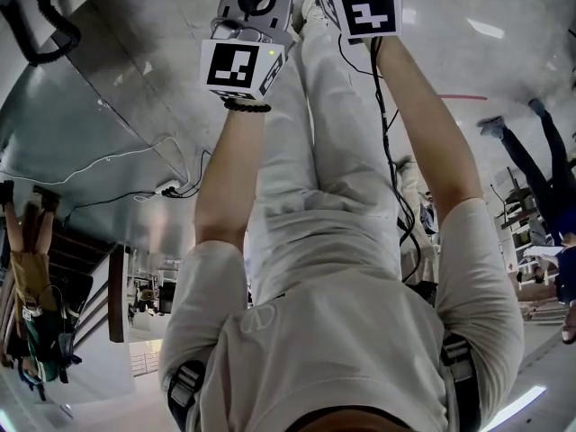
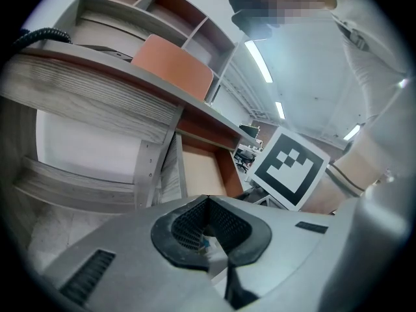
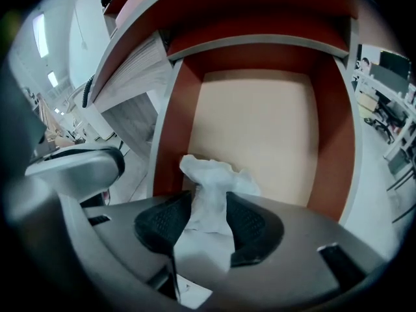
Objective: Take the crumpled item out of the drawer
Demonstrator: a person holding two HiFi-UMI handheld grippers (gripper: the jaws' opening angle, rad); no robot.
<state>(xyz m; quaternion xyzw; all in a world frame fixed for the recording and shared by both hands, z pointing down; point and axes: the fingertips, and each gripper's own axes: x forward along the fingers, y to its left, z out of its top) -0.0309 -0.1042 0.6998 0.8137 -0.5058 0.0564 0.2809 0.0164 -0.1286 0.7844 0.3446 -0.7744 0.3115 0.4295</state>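
Note:
The crumpled item is a wad of white paper [image 3: 214, 181]. It stands pinched between the black pads of my right gripper [image 3: 209, 223], which is shut on it, just in front of the open drawer [image 3: 260, 122]. The drawer has a bare tan bottom and red-brown sides. My left gripper [image 2: 208, 233] is beside the right one, its pads meeting at the tips with nothing held. From there the drawer [image 2: 201, 171] shows ahead. In the head view both arms reach up to the marker cubes of the left gripper [image 1: 243, 66] and right gripper [image 1: 364, 3]; the jaws are out of view there.
A grey wood-grain desk [image 2: 91, 96] with shelf compartments [image 2: 162, 12] stands over the drawer, and a black cable [image 2: 39, 36] lies on it. Office chairs and desks [image 3: 390, 103] are to the right. Other people [image 1: 549, 169] stand at the room's edges.

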